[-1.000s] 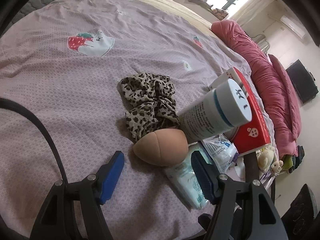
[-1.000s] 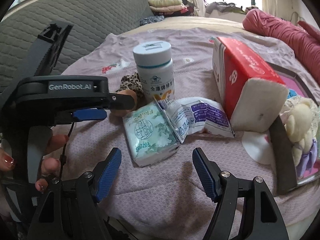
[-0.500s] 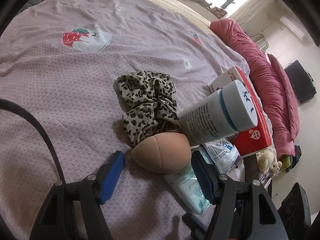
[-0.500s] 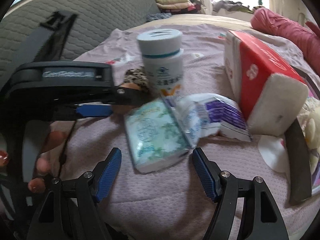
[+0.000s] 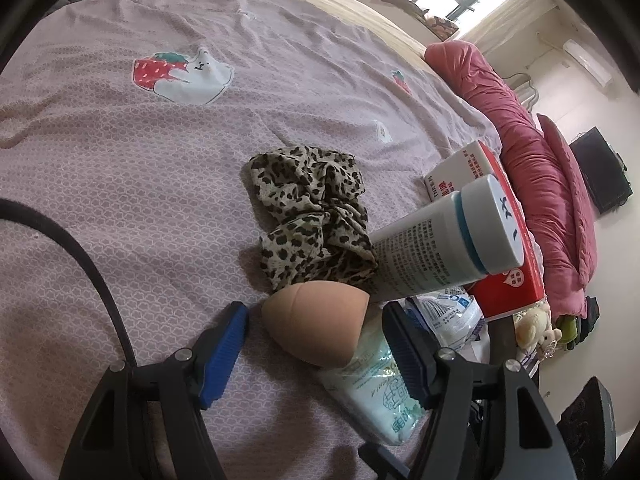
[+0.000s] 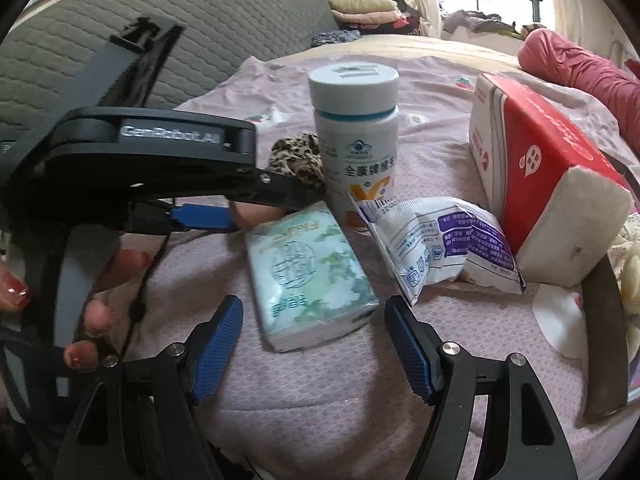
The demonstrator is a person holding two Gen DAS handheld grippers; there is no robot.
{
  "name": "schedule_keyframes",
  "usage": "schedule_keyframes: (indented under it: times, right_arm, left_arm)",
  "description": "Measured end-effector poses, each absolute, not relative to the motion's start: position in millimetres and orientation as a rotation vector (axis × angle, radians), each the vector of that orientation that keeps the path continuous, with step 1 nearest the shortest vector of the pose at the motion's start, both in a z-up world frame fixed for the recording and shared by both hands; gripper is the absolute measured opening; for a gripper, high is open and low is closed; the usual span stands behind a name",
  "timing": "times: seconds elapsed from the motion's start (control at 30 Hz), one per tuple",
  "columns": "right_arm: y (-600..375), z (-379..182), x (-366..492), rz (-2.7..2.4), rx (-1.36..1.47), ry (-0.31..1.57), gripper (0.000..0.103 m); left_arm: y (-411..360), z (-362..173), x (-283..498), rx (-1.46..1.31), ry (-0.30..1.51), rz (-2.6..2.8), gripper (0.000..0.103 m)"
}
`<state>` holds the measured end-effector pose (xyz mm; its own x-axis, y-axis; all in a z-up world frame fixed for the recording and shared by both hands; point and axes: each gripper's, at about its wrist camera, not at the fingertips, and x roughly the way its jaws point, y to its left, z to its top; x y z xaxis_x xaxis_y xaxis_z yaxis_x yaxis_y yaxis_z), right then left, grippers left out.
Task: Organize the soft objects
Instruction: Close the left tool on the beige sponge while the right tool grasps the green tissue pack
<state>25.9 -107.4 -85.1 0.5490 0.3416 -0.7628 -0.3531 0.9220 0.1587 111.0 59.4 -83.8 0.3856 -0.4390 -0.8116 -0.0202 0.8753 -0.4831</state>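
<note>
The left gripper (image 5: 316, 340) has its fingers spread wide around the tan makeup sponge (image 5: 316, 326), not squeezing it. The sponge lies just in front of the white pill bottle (image 5: 448, 240). The right gripper (image 6: 314, 344) is spread too, near the green tissue pack (image 6: 308, 276) in front of that bottle.

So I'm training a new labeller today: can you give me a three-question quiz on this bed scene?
1. True or false: the left gripper is shut on the sponge.
2. What lies between the right gripper's open jaws?
A. bottle
B. tissue pack
C. scrunchie
3. What does the red box hold at its open end?

Key: 1 false, the jaws are open around it; 2 B; 3 white tissues.
</note>
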Motion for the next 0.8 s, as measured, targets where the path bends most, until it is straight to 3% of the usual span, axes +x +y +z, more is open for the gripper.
schedule_keyframes:
  times: [0.43, 0.53, 0.8]
  right_arm:
    - [-92.4, -86.3, 33.5, 0.45, -0.07, 0.85, 0.074]
    - [-90.6, -86.5, 29.9, 0.454, -0.081, 0.847, 0.063]
    - [-94.6, -85.4, 32.6, 0.452, -0.077, 0.845, 0.055]
  left_arm:
    - [59.2, -85.2, 108.5, -0.447, 1.149, -0.278, 0.065]
    - [61.9, -86.3, 108.7, -0.46, 1.149, -0.28, 0.062]
    - [66.7, -86.7, 107.8, -0.465, 1.15, -0.272, 0.05]
